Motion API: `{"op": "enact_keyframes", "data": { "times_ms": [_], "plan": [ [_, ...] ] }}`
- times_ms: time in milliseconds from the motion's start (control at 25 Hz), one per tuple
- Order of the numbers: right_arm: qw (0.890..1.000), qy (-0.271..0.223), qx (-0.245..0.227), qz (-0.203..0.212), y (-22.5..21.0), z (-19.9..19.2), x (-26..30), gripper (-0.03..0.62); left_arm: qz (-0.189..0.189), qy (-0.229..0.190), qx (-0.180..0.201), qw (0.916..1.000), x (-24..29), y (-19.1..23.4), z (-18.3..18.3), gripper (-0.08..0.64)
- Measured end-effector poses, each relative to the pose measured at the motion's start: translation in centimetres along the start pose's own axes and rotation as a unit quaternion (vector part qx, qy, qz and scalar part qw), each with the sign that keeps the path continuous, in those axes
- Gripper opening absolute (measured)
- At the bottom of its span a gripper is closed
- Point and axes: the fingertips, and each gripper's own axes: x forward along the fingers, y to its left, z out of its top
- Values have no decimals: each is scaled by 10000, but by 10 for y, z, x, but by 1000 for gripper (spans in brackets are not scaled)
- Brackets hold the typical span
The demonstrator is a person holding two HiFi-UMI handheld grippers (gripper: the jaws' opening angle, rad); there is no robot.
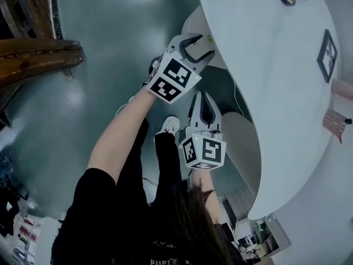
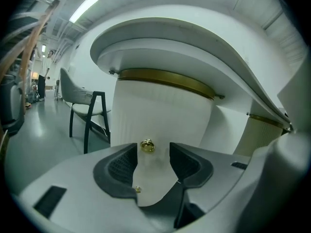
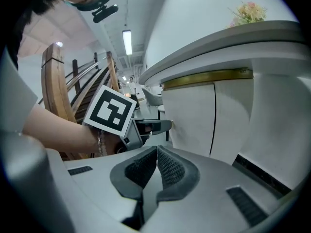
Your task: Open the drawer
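Left gripper (image 1: 205, 46) has its jaws spread wide with nothing pinched. Looking along it, the drawer's brass knob (image 2: 147, 145) shows right in the gap between the tips, and neither pad touches it. The knob sits on the white ribbed drawer front (image 2: 160, 110), under the curved desk top (image 2: 204, 47). There's a smaller brass stud (image 2: 138, 189) at 6 o'clock from the knob. Right gripper (image 3: 156, 153) is closed tight on nothing, and in the head view it's at 5 o'clock from the left one.
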Motion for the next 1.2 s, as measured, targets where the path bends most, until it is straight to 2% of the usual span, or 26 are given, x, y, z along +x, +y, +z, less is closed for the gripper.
{"op": "enact_keyframes", "data": {
  "times_ms": [360,560,680,840,1000,1200],
  "plan": [
    [9998,158,-57,94,0,-9,6,26,-56,186,531,9984,26,8,4,201],
    [9996,196,27,220,-1,-12,9,26,-27,135,478,9988,36,13,5,201],
    [9991,267,5,320,1,-16,9,26,-157,55,392,9991,36,10,3,183],
    [9990,326,-27,314,1,-20,10,26,-355,90,575,9977,37,8,2,155],
    [9988,390,-13,305,2,-25,11,26,-518,172,582,9968,37,11,2,126],
    [9987,402,28,322,6,-27,13,26,-516,219,600,9966,37,12,2,118]
  ]
}}
